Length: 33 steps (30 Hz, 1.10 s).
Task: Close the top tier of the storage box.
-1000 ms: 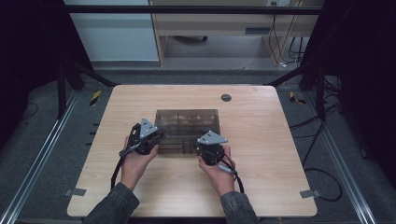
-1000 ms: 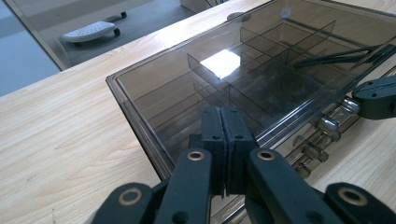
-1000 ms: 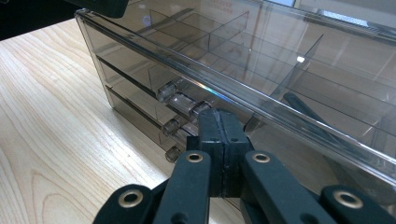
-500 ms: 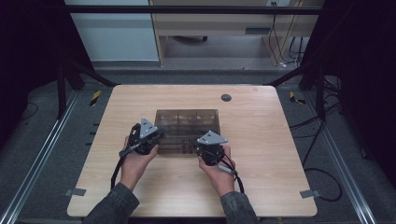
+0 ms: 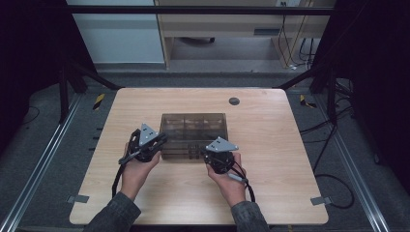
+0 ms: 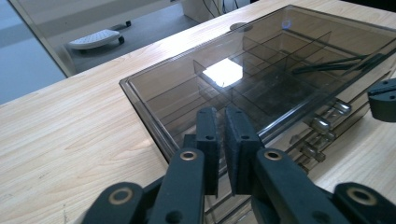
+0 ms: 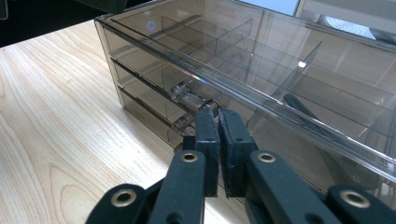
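A smoky clear plastic drawer box (image 5: 193, 126) with inner dividers stands at the middle of the wooden table (image 5: 280, 145). My left gripper (image 5: 161, 140) is at the box's front left corner; in the left gripper view its jaws (image 6: 222, 117) are shut, with only a slit between them, just before the lid's edge (image 6: 154, 135). My right gripper (image 5: 206, 153) is at the box's front face. Its jaws (image 7: 217, 115) are shut, with their tips right by the small clear drawer handles (image 7: 186, 97). Whether they touch a handle is unclear. The right gripper's jaw (image 6: 384, 98) appears beside the handles (image 6: 322, 124).
A round dark grommet (image 5: 234, 101) sits in the table behind the box. Bare wood lies on both sides and in front. Cables (image 5: 333, 145) trail on the floor at the right, and a cabinet (image 5: 217, 29) stands beyond the far edge.
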Tool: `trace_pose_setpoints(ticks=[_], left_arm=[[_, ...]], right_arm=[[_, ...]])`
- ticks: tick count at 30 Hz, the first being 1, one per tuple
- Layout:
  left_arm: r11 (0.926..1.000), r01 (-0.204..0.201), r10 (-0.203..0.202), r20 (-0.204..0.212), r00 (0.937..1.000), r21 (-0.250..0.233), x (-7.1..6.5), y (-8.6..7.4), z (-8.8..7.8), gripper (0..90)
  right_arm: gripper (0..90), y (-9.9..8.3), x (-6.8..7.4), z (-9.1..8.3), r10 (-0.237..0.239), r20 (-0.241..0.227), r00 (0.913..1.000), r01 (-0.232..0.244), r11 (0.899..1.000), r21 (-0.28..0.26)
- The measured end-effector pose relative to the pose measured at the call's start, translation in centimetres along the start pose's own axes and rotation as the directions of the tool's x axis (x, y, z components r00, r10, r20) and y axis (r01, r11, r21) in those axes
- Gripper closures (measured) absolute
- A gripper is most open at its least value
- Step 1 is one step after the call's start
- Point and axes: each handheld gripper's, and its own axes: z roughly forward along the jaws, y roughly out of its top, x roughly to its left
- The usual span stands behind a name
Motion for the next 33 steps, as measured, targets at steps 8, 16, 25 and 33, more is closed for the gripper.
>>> trace_pose_setpoints(ticks=[8, 16, 25, 33], left_arm=[[0.9996, -0.006, 0.006, -0.01, 0.9999, -0.028, -0.4, 0.0, -0.8, 75.5], [0.9992, 0.01, -0.012, -0.039, 0.9992, -0.037, -0.3, -0.1, -1.1, 58.8], [0.9968, 0.051, -0.054, -0.04, 0.9977, -0.062, -0.3, -0.1, -1.5, 36.0], [0.9953, 0.057, -0.059, -0.022, 0.998, -0.078, -0.1, -0.1, -2.0, 23.0]], right_arm=[[83.3, 0.0, 0.0, -0.6, -0.003, -0.002, 1.0, 0.003, 1.0, -0.009], [77.9, 0.0, -0.2, -0.9, 0.001, 0.005, 1.0, -0.001, 1.0, -0.011], [66.9, 0.1, 0.0, -1.2, 0.004, 0.018, 0.9998, -0.004, 1.0, -0.012], [56.8, 0.1, 0.3, -1.4, -0.003, 0.026, 0.9997, 0.003, 1.0, -0.001]])
